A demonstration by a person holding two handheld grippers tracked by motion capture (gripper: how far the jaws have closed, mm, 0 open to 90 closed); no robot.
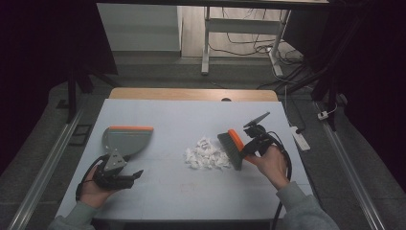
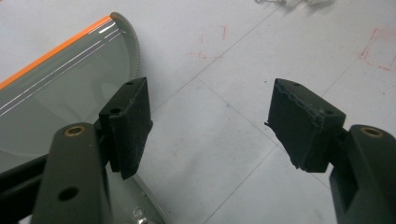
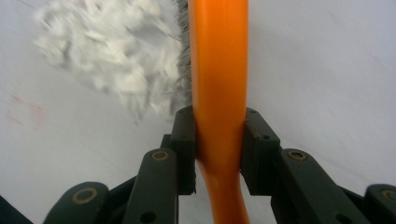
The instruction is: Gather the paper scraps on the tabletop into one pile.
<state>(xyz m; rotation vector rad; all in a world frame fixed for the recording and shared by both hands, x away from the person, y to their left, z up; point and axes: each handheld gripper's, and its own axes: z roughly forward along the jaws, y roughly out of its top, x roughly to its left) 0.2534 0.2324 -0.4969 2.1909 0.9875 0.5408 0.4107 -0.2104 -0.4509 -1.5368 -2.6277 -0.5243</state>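
A grey dustpan [image 1: 125, 140] with an orange lip lies on the left of the white table [image 1: 167, 120]; its pan [image 2: 56, 88] sits just left of my left gripper's jaws. My left gripper [image 1: 125, 176] [image 2: 208, 121] is open with nothing between its fingers, hovering beside the dustpan's handle. A pile of white paper scraps [image 1: 207, 154] [image 3: 112, 51] lies mid-table. My right gripper [image 1: 253, 143] [image 3: 218, 149] is shut on the orange handle [image 3: 219, 70] of a small brush [image 1: 231, 147], whose grey bristles touch the right side of the pile.
Faint red pencil squares [image 2: 380, 49] mark the tabletop. Beyond the table's far edge stand a desk frame [image 1: 207, 43] and floor cables; a white power strip [image 1: 300, 139] lies on the floor to the right.
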